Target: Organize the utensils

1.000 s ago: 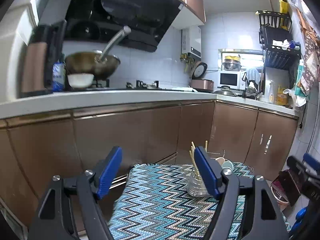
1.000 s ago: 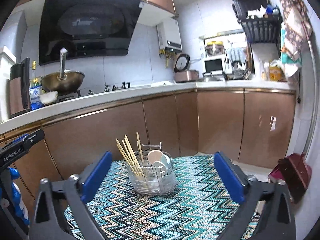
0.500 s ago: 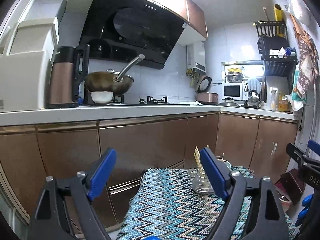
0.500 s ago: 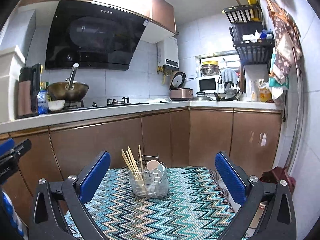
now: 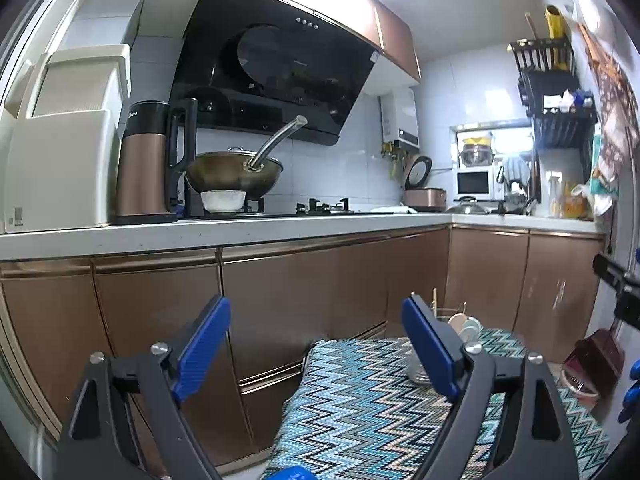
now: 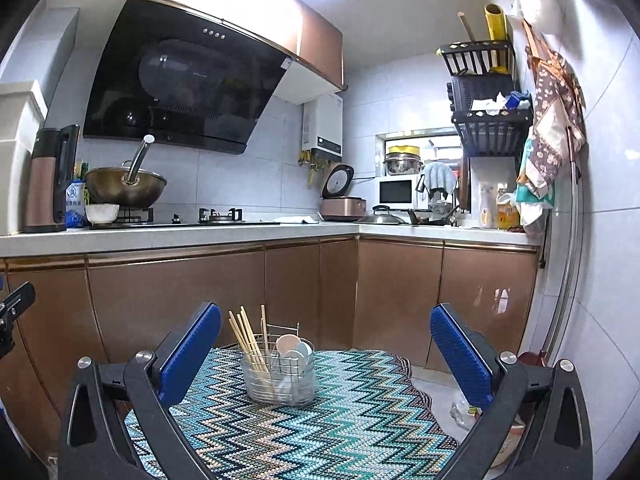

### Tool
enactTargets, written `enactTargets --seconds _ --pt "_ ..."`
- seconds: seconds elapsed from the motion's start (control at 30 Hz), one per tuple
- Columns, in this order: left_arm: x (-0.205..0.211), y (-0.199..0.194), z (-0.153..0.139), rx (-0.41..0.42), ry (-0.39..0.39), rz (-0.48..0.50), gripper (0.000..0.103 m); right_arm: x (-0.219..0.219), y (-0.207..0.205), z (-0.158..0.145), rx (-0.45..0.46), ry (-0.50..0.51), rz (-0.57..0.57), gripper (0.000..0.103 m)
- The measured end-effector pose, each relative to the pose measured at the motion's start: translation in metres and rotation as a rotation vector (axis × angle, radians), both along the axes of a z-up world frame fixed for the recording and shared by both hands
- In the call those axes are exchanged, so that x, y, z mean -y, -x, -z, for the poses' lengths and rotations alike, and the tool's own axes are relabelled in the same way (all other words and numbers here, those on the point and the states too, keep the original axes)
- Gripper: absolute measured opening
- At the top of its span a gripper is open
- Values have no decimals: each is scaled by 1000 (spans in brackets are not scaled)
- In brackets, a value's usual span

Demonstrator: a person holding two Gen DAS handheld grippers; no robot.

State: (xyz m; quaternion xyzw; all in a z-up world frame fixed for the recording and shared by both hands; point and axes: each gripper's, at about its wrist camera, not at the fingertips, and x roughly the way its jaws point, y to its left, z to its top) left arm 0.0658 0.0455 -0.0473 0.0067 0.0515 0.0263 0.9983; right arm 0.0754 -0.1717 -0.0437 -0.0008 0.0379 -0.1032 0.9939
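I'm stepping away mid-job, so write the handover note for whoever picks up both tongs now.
Left tongs: jaws opening, nothing between them.
Right tongs: open, empty, pointed at the wire caddy but well short of it.
The caddy stands upright on the zigzag mat; chopsticks sit in its left side, spoons in its right.
Done: no loose utensils show on the mat.
Left: nothing obvious in view; check the spots the cameras miss before you stop.

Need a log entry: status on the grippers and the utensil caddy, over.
Left gripper jaws opening, nothing between. Right gripper open, empty. Caddy upright on mat, chopsticks and spoons inside. Path clear.
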Motion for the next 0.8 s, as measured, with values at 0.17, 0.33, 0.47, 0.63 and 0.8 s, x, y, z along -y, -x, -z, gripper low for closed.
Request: enactTargets --seconds 0.17,0.33,0.47,0.63,0.8 --pt "9 -3 4 -7 -31 -8 90 -3 2 2 14 15 -4 103" --pt "19 -9 4 -25 -39 17 90 4 3 4 15 14 -4 103" --pt "24 -18 4 -49 -38 21 90 12 1 7 6 9 0 103" --pt "37 -25 2 -57 -79 -10 90 26 -3 13 -17 -10 5 103" --pt "46 -32 -4 -67 -83 -17 90 39 -2 15 -9 -17 14 103"
